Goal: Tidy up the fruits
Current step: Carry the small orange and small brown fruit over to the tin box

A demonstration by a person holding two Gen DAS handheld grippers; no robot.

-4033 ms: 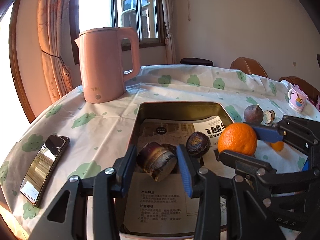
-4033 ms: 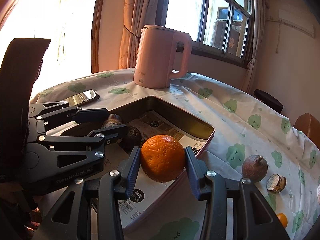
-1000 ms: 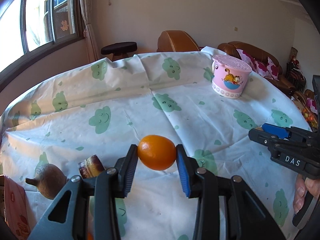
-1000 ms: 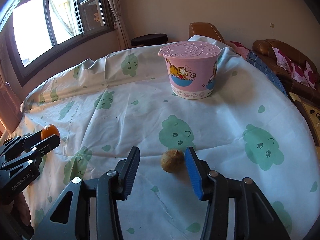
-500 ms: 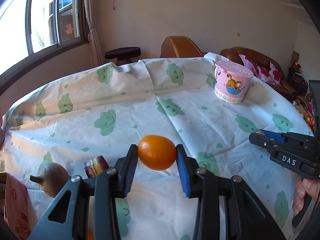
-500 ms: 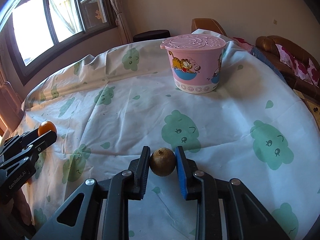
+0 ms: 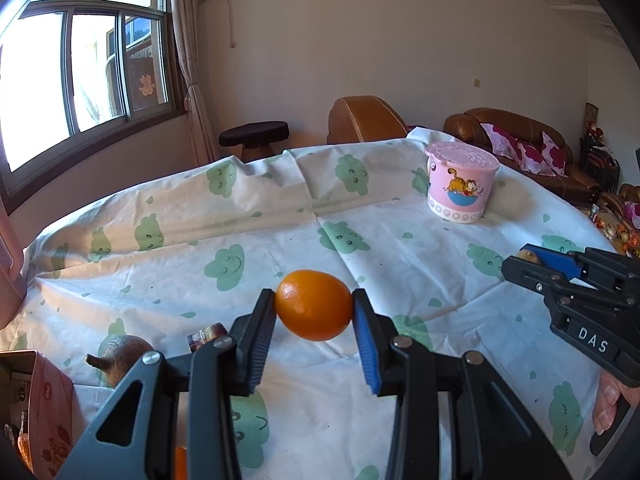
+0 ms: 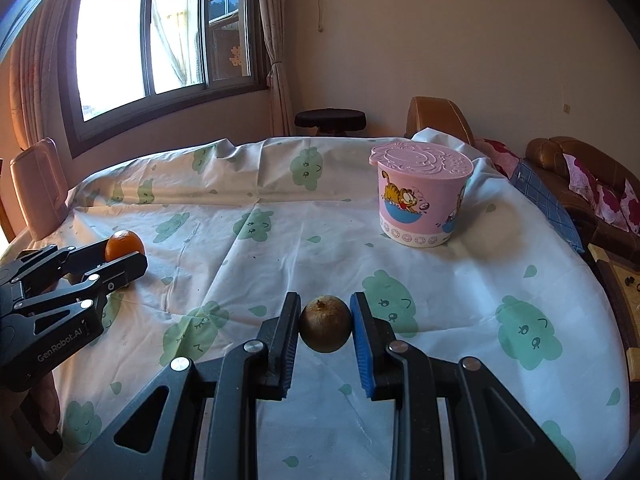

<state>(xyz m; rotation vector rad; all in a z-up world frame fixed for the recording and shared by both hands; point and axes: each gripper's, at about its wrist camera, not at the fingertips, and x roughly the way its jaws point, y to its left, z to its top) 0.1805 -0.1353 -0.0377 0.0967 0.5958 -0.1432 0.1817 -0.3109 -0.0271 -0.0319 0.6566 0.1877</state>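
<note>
My left gripper [image 7: 314, 312] is shut on a small orange fruit [image 7: 313, 305], held just above the cloud-print tablecloth [image 7: 248, 248]. In the right wrist view my right gripper [image 8: 325, 326] is shut on a small round brown fruit [image 8: 325, 329], lifted slightly off the cloth. The left gripper with the orange fruit [image 8: 124, 243] shows at the left of that view. In the left wrist view the right gripper [image 7: 532, 258] enters from the right, the brown fruit [image 7: 527, 256] just peeking out. A brown pointed fruit [image 7: 120, 360] and a cut dark fruit piece [image 7: 206, 336] lie at lower left.
A pink lidded cup with a cat print [image 8: 422, 196] stands at the back right of the table. The corner of a pink tin box [image 7: 36, 404] sits at the lower left edge. A stool [image 7: 254, 134], a chair [image 8: 38, 188] and sofas [image 7: 516, 140] surround the table.
My right gripper closed on the brown fruit and raised it a little. The left gripper with the orange fruit tilted up slightly, bringing more of the room into view.
</note>
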